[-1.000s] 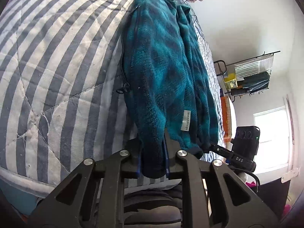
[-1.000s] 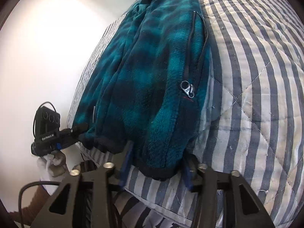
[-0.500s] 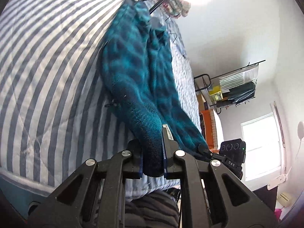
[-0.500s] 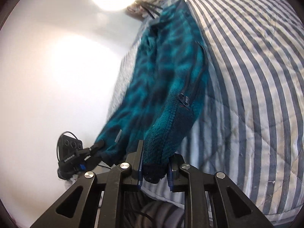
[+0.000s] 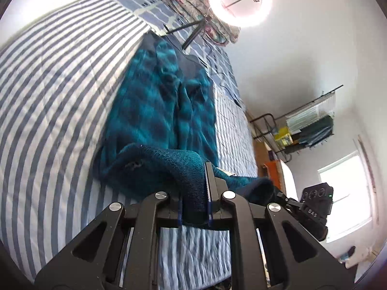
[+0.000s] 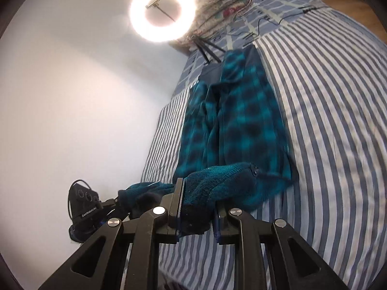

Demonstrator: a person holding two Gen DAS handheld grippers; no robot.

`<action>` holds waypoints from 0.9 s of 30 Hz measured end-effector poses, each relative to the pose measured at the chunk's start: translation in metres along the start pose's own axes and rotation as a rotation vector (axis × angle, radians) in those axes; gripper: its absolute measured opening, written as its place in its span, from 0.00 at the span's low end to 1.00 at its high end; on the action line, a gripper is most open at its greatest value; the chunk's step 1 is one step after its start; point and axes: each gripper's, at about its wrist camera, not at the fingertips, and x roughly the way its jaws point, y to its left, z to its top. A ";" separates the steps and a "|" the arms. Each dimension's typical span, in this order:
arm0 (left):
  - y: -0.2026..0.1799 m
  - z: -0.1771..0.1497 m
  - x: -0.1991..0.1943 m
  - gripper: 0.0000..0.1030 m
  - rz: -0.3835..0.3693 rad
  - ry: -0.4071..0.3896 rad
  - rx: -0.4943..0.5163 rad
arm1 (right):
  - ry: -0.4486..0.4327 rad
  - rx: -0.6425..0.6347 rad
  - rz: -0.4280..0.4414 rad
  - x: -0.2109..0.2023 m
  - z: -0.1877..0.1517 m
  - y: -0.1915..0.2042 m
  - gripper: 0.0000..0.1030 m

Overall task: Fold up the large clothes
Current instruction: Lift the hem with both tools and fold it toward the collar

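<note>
A teal plaid fleece jacket (image 5: 154,111) lies lengthwise on the striped bed; it also shows in the right wrist view (image 6: 246,123). My left gripper (image 5: 194,207) is shut on one corner of the jacket's bottom hem and holds it lifted above the bed. My right gripper (image 6: 197,215) is shut on the other hem corner, also lifted. The raised hem curls back over the jacket's lower part. Each gripper shows in the other's view: the right one at lower right (image 5: 314,207), the left one at lower left (image 6: 84,207).
The blue-and-white striped quilt (image 5: 48,96) covers the bed. A ring light on a tripod (image 6: 162,14) and a pile of floral bedding (image 6: 222,7) stand at the bed's far end. A clothes rack (image 5: 309,125) and a window (image 5: 346,193) are at the right.
Both grippers have risen and pulled back with the hem, lifting the jacket's bottom edge off the bed. The right gripper closed on the hem about one second ago.
</note>
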 end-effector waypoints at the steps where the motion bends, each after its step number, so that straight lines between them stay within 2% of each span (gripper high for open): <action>1: 0.002 0.004 0.005 0.11 0.003 -0.003 -0.004 | -0.002 0.002 -0.010 0.006 0.007 -0.002 0.17; 3: 0.006 0.014 0.018 0.11 0.011 -0.009 -0.026 | -0.001 0.014 -0.026 0.017 0.019 -0.007 0.17; 7: 0.015 0.030 0.047 0.11 0.088 -0.014 -0.003 | 0.022 0.013 -0.087 0.053 0.046 -0.014 0.17; 13: 0.031 0.041 0.093 0.11 0.185 0.019 0.017 | 0.077 -0.010 -0.194 0.096 0.063 -0.028 0.17; 17: 0.039 0.040 0.109 0.11 0.211 0.038 0.026 | 0.105 -0.013 -0.230 0.114 0.062 -0.039 0.17; 20: 0.045 0.040 0.115 0.11 0.208 0.048 0.017 | 0.119 0.003 -0.224 0.123 0.061 -0.048 0.18; 23: 0.047 0.042 0.114 0.13 0.183 0.061 0.003 | 0.095 0.052 -0.167 0.121 0.062 -0.054 0.24; 24: 0.046 0.044 0.112 0.18 0.174 0.068 0.005 | 0.086 0.063 -0.146 0.117 0.063 -0.054 0.28; 26: 0.045 0.047 0.109 0.24 0.150 0.084 0.006 | 0.080 0.078 -0.108 0.110 0.065 -0.054 0.39; 27: 0.044 0.048 0.106 0.30 0.133 0.091 0.001 | 0.078 0.085 -0.088 0.108 0.066 -0.053 0.53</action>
